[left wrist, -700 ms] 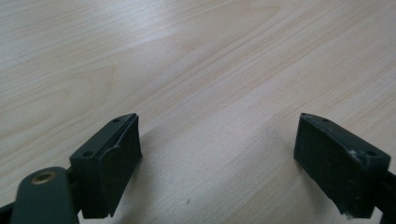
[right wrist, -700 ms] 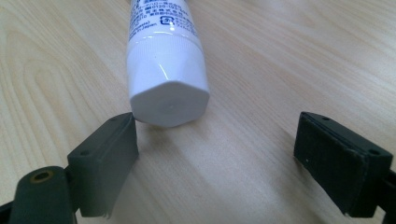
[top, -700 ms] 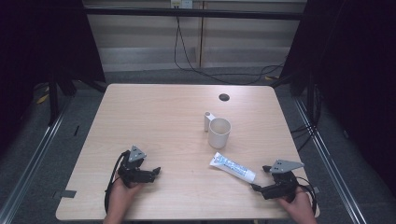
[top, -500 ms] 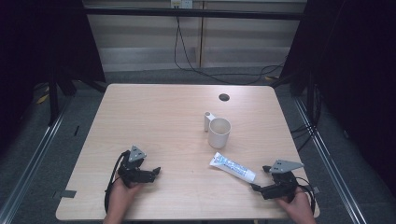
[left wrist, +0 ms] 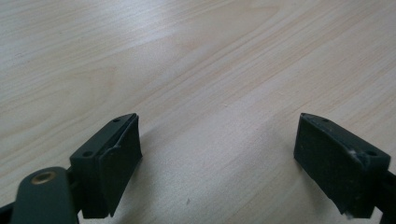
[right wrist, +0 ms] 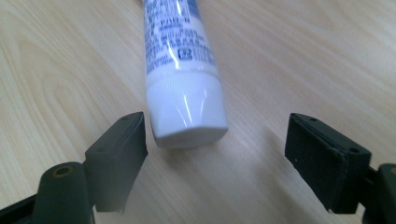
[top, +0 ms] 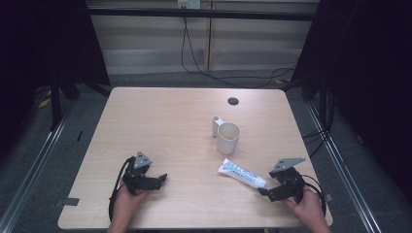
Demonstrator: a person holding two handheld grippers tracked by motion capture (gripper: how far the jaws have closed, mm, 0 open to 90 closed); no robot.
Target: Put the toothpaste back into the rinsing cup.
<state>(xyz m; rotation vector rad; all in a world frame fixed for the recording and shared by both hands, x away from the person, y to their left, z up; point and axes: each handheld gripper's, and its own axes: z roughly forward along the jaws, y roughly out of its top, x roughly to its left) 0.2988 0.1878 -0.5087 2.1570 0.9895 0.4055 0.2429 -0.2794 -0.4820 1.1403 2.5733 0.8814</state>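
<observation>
A white and blue toothpaste tube [top: 241, 173] lies flat on the wooden table [top: 170, 121], cap end toward the person. In the right gripper view that white cap [right wrist: 187, 114] sits just ahead of the jaws, nearer the left one. My right gripper [top: 265, 191] [right wrist: 217, 154] is open, low over the table at the tube's cap end. A white mug [top: 228, 138] stands upright beyond the tube, with a small white piece [top: 216, 125] beside it. My left gripper [top: 160, 178] [left wrist: 219, 154] rests open near the front left, only bare wood between its jaws.
A small dark round disc [top: 233, 101] lies on the table near its far edge. Cables trail from both grippers toward the front edge. Dark floor and metal rails [top: 43, 145] flank the table on both sides.
</observation>
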